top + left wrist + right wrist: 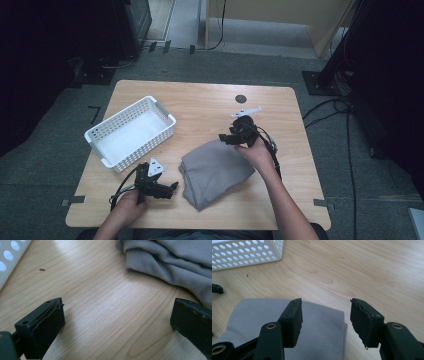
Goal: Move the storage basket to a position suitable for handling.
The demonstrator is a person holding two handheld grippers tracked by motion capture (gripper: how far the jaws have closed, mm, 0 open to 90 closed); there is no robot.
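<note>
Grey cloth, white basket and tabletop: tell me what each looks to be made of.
Grey cloth: a soft knit fabric, matte, judging by the fine ribbed weave and rounded folds in the left gripper view.
White basket: probably moulded plastic, smooth and slightly glossy, with even rows of punched holes.
Tabletop: light wood or a wood-look laminate; the grain lines show, with a faint sheen.

Plain grey cloth [215, 172], white perforated basket [131, 131], black tongs [172, 189].

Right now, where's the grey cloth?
High view: the folded grey cloth lies on the table right of the white basket, between the left gripper and right gripper.
</note>
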